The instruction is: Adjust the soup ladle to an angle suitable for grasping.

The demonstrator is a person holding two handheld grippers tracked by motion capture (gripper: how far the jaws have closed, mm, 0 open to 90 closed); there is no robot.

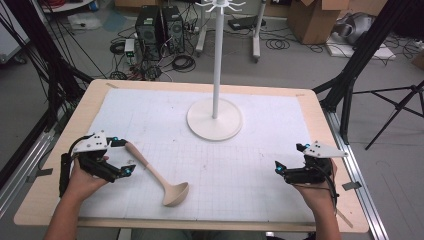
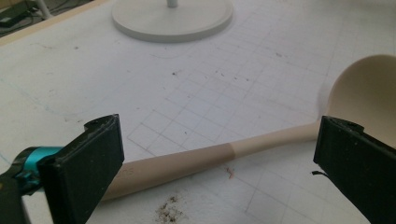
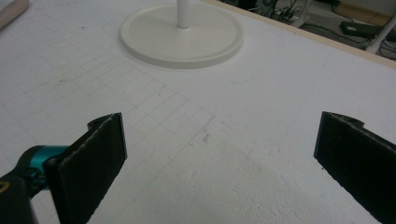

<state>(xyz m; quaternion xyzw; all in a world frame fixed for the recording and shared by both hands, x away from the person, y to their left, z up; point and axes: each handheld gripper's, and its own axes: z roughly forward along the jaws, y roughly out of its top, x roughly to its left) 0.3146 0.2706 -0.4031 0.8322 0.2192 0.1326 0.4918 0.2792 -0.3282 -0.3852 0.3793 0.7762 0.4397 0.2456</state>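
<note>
Ladle (image 1: 159,176) just beside left claw (image 1: 124,156)

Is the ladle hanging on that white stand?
No, the ladle lies flat on the table mat, apart from the white stand.

Left tongs (image 1: 124,156) gaping wide, low over table, right tongs (image 1: 287,161) likewise gaping, empty

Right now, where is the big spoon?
In the high view, the ladle lies on the table's left side, right beside the open left gripper, nearer than the white stand.
</note>
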